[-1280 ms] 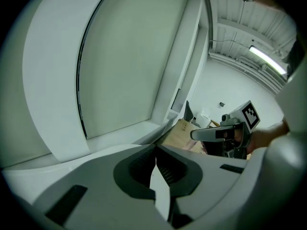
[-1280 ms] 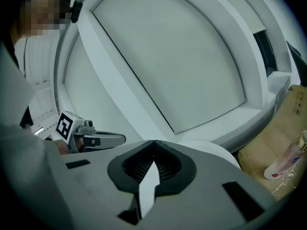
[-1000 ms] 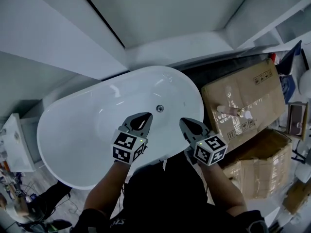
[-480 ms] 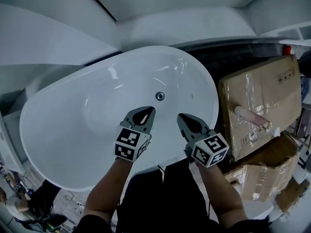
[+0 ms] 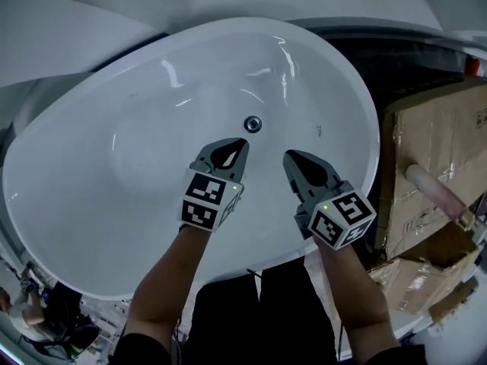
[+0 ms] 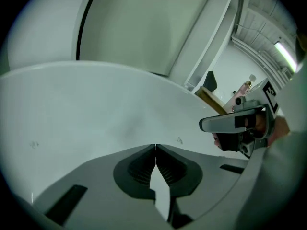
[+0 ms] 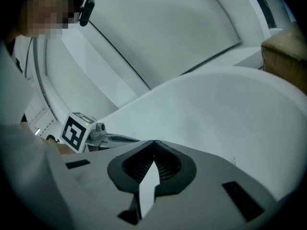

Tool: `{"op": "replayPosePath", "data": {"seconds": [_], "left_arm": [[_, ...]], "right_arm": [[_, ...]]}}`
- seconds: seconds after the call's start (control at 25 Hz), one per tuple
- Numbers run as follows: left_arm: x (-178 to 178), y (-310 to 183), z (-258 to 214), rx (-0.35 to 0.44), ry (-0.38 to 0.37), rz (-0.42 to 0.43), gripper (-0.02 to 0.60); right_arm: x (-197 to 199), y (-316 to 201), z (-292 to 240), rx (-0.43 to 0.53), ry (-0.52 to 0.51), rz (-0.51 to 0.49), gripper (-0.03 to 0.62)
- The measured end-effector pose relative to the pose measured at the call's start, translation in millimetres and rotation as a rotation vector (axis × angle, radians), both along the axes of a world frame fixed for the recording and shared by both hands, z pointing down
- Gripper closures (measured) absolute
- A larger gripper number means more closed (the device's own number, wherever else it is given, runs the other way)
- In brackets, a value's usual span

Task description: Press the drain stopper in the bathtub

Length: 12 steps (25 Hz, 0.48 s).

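A round metal drain stopper [image 5: 253,124] sits in the floor of the white oval bathtub [image 5: 84,204]. My left gripper [image 5: 243,142] hovers just below and slightly left of the stopper, jaws shut with nothing between them. My right gripper [image 5: 288,156] hangs beside it, to the stopper's lower right, also shut and empty. In the left gripper view my own jaws [image 6: 156,146] meet at the tips against the tub's white wall [image 6: 96,109], and the right gripper [image 6: 240,123] shows at the right. The right gripper view shows its closed jaws [image 7: 154,143] and the left gripper's marker cube [image 7: 76,130]. The stopper is not visible in either gripper view.
Taped cardboard boxes [image 5: 437,143] stand right of the tub, with a pink tube [image 5: 434,188] lying on them. More boxes [image 5: 422,284] sit lower right. A dark gap [image 5: 396,59] separates tub and boxes. Clutter and cables [image 5: 38,322] lie at the lower left floor.
The view has tilted down and the tub now fills more of it. Both grippers have moved forward over the tub toward the stopper, still shut.
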State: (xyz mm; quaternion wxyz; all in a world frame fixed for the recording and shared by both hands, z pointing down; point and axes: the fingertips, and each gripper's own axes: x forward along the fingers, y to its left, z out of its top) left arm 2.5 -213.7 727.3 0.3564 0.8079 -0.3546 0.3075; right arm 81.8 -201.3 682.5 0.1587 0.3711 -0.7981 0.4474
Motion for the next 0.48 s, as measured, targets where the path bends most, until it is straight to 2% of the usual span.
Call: {"op": "replayPosePath", "data": {"seconds": [0.16, 0.32, 0.48], "left_arm": [[-3.4, 3.4, 53.1, -0.041, -0.021, -0.007, 0.561], [-7.8, 2.8, 91.2, -0.069, -0.025, -0.029, 0.563], [-4.9, 9.9, 127.9, -0.097, -0.041, -0.014, 0.563]], "right_arm": [[-12.8, 5.4, 30.8, -0.005, 0.003, -0.046, 0.58], [-24.8, 2.7, 58.6, 0.01, 0.053, -0.1, 0.58], [-30.2, 2.9, 82.3, 0.007, 0.085, -0.15, 0.58]]}}
